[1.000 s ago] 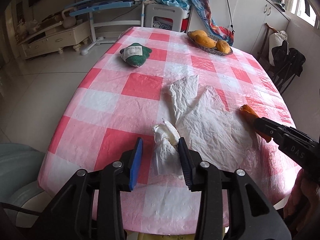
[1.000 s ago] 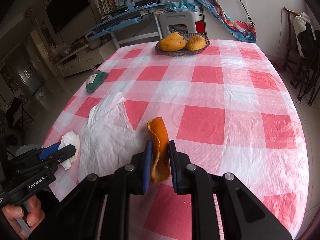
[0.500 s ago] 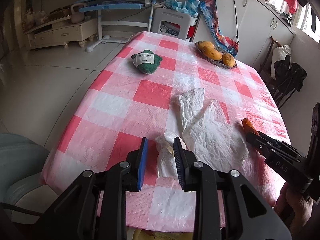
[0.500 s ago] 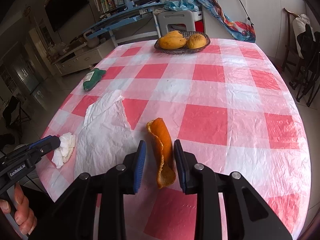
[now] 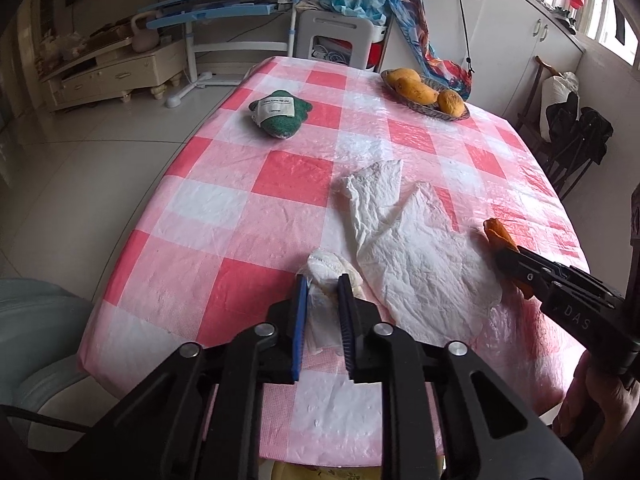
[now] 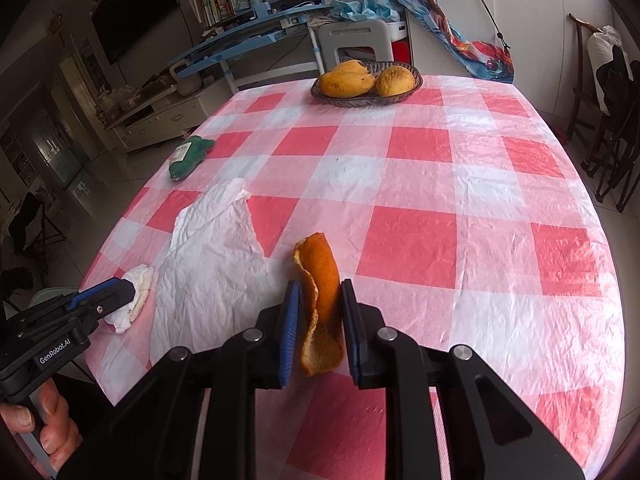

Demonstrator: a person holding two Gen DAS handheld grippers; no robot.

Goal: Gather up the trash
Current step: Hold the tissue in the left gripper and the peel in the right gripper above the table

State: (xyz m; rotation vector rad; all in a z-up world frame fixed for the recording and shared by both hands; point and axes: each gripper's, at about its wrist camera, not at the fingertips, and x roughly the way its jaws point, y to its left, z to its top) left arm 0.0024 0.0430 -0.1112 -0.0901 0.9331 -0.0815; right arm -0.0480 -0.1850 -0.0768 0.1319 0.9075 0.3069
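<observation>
White tissue (image 5: 326,276) sits low centre, left gripper (image 5: 323,316) fingers just closing, now pinching it. Orange peel (image 6: 320,300) low centre too, right gripper (image 6: 318,334) fingers closing around it, contact unclear. Both on the bench (image 6: 460,184); flat white bag (image 5: 416,264) between them untouched. Nothing binned yet.

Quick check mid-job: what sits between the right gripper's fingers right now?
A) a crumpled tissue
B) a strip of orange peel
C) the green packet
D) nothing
B: the right wrist view shows the orange peel standing between the right gripper fingers, while the tissue is at the left gripper.
</observation>
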